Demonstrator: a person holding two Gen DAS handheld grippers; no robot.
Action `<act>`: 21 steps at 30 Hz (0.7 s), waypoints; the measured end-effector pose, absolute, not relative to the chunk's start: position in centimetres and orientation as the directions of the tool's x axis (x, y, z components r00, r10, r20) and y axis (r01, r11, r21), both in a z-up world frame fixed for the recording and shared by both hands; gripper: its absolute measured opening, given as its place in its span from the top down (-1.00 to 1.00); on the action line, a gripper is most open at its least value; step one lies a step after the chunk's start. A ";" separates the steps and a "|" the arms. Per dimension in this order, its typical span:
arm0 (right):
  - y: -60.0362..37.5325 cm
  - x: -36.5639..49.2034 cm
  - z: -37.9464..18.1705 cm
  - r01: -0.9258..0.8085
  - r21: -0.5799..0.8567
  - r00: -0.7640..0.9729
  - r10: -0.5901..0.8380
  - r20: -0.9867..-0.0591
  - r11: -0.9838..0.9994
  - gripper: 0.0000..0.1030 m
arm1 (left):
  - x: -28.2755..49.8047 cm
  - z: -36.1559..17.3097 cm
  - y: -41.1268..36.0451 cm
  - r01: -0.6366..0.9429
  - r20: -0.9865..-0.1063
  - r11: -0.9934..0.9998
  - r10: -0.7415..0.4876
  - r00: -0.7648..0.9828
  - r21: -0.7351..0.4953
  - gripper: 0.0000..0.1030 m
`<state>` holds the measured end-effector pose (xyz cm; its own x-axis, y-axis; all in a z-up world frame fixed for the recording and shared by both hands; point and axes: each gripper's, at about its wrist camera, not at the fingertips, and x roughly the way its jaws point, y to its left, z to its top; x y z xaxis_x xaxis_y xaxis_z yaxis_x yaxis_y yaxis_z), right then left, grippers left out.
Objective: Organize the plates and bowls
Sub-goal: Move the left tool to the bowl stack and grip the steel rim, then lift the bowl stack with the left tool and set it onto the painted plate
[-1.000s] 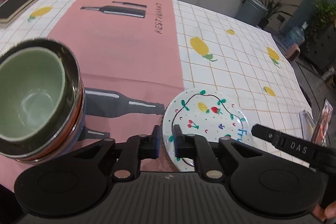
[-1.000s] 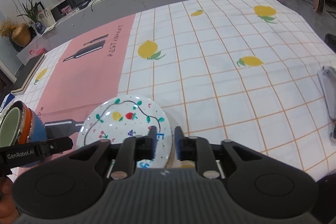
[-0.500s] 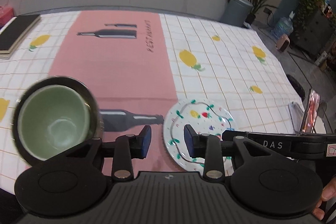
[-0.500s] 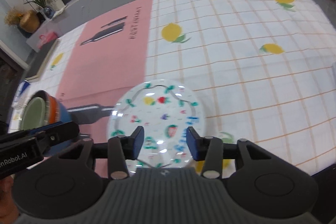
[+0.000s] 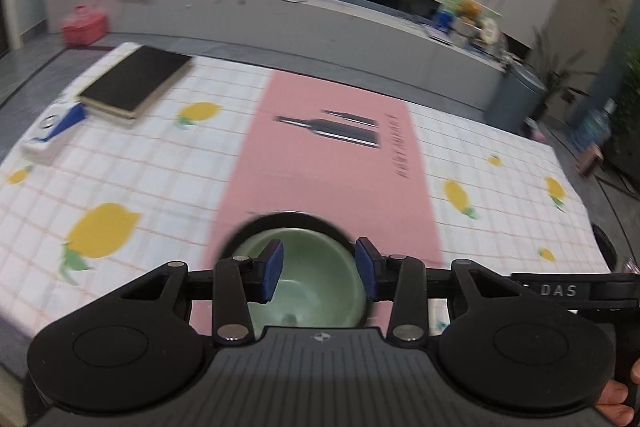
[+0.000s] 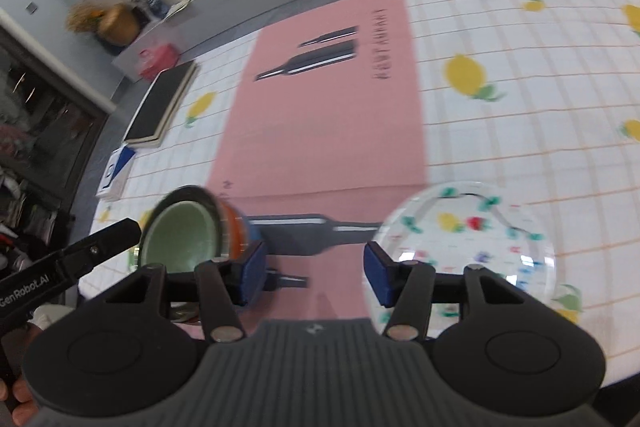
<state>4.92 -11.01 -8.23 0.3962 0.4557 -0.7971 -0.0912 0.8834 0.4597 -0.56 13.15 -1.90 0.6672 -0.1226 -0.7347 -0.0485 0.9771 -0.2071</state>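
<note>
While both my pairs of jaws are opening with nothing between them, I hold them clear of the crockery — no clipping a rim. My left gripper point(image 5: 318, 269) hangs above the stack of bowls point(image 6: 192, 231), green bowl point(image 5: 306, 275) nested on top, on the near end of the pink runner point(image 6: 332, 131). My right gripper point(image 6: 314, 273) hovers between that stack on its left and the fruit-patterned plate point(image 6: 468, 247) on its right. Farther off, a black book point(image 5: 136, 83) lies at the tablecloth's far left — well apart.
</note>
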 end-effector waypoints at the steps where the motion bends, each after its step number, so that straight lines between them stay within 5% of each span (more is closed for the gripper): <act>1: -10.4 5.2 -8.3 -0.093 0.463 0.388 0.460 -0.798 0.881 -0.18 | -0.6 -1.9 13.9 -0.068 -0.737 0.976 -0.110 0.667 -0.207 0.09; 8: -6.5 6.9 -10.2 -0.068 0.502 0.295 0.498 -0.815 0.862 -0.31 | -0.4 -4.1 18.1 -0.152 -0.779 0.953 -0.116 0.617 -0.262 -0.14; 21: -3.0 8.3 -14.4 0.021 0.538 0.183 0.526 -0.831 0.843 -0.29 | 0.6 -10.3 21.0 -0.298 -0.814 0.850 -0.229 0.534 -0.435 -0.15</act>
<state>8.32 -2.99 -14.35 0.1831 0.5259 -0.8306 0.0207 0.8426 0.5381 0.59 20.96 -10.34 0.5342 -0.2287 -0.8138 -0.2981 0.8499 -0.4345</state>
